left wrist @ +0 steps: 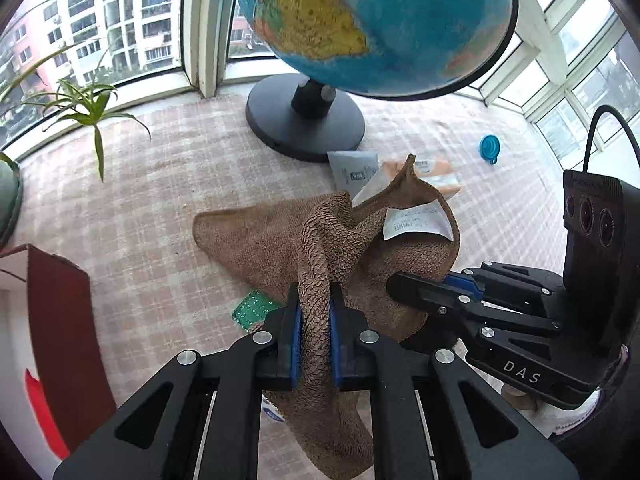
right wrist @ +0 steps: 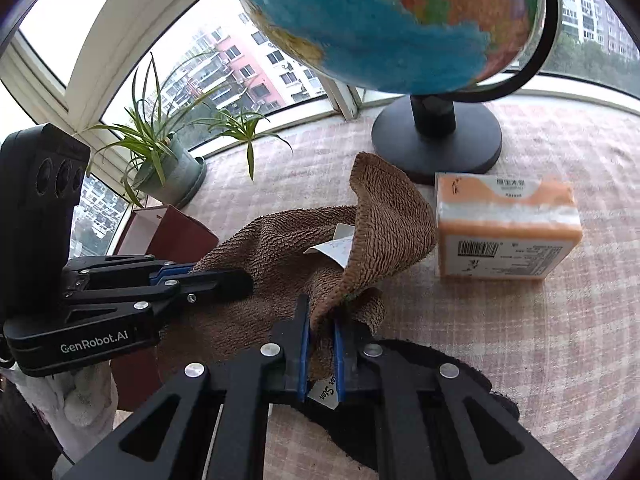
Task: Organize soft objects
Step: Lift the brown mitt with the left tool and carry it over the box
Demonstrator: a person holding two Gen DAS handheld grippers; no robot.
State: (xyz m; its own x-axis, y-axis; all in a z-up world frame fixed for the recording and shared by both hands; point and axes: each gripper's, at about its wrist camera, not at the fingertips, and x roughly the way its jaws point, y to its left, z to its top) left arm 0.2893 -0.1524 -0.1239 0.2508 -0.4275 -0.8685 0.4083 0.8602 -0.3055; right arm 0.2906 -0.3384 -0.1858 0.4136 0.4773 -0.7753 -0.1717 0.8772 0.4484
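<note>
A brown textured cloth point(left wrist: 280, 236) with a white care label point(left wrist: 416, 222) lies partly lifted over the checked tablecloth. My left gripper point(left wrist: 314, 320) is shut on a bunched fold of it. My right gripper point(right wrist: 322, 332) is shut on another edge of the same cloth point(right wrist: 384, 220), which rises in a peak. In the left wrist view the right gripper point(left wrist: 416, 290) comes in from the right against the cloth. In the right wrist view the left gripper point(right wrist: 224, 278) comes in from the left.
A globe point(left wrist: 372, 20) on a black base point(left wrist: 304, 120) stands just behind the cloth. An orange tissue pack point(right wrist: 506, 232) lies to the right, a grey packet point(left wrist: 352, 168) behind. A potted plant point(right wrist: 168, 160), a dark red box point(left wrist: 64, 328), a blue cup point(left wrist: 490, 148) and a green item point(left wrist: 252, 308) are around.
</note>
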